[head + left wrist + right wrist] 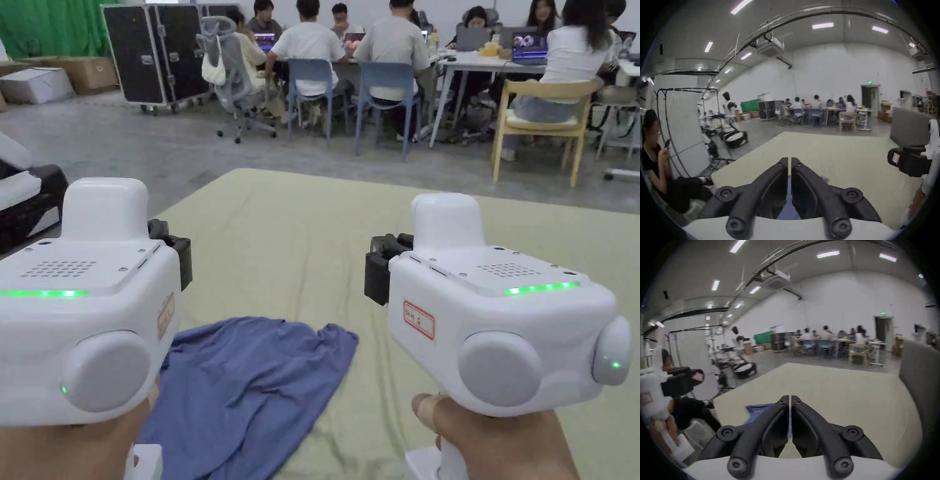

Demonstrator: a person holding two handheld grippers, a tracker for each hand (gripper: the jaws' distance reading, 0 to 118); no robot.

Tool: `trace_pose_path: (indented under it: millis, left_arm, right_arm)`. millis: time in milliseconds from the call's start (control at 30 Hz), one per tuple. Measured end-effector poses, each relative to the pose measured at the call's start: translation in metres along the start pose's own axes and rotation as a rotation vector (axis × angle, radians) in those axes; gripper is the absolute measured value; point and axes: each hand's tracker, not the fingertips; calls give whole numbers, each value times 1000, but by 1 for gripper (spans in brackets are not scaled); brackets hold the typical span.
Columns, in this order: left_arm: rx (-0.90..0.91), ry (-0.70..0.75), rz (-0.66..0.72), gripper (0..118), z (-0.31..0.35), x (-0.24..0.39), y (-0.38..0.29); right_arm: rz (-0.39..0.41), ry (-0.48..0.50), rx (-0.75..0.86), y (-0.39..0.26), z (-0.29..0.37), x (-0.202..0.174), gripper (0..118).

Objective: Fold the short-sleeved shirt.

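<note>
Shirt (250,387), seemingly crumpled, lies partly hidden behind the left claw (789,160).

Beyond the crumpled blue shirt (250,387) the green tabletop (300,250) lies bare to its far edge.

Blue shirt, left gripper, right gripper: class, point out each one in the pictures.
blue shirt (250,387), head view, middle of the crumpled cloth.
left gripper (789,160), left gripper view, between its closed fingertips.
right gripper (790,397), right gripper view, between its closed fingertips.
</note>
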Motion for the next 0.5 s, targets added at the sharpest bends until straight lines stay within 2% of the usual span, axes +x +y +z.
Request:
trace_pose_path:
  millis: [167, 333, 500]
  left_arm:
    - [-145, -59, -10, 3, -51, -5, -28]
    - [-351, -207, 78, 3, -145, 24, -78]
    - [-530, -280, 20, 3, -250, 82, -157]
  right_arm:
    - [22, -2, -43, -13, -26, -13, 6]
    - [82, -59, -110, -30, -44, 2, 6]
    - [95, -106, -185, -50, -57, 26, 6]
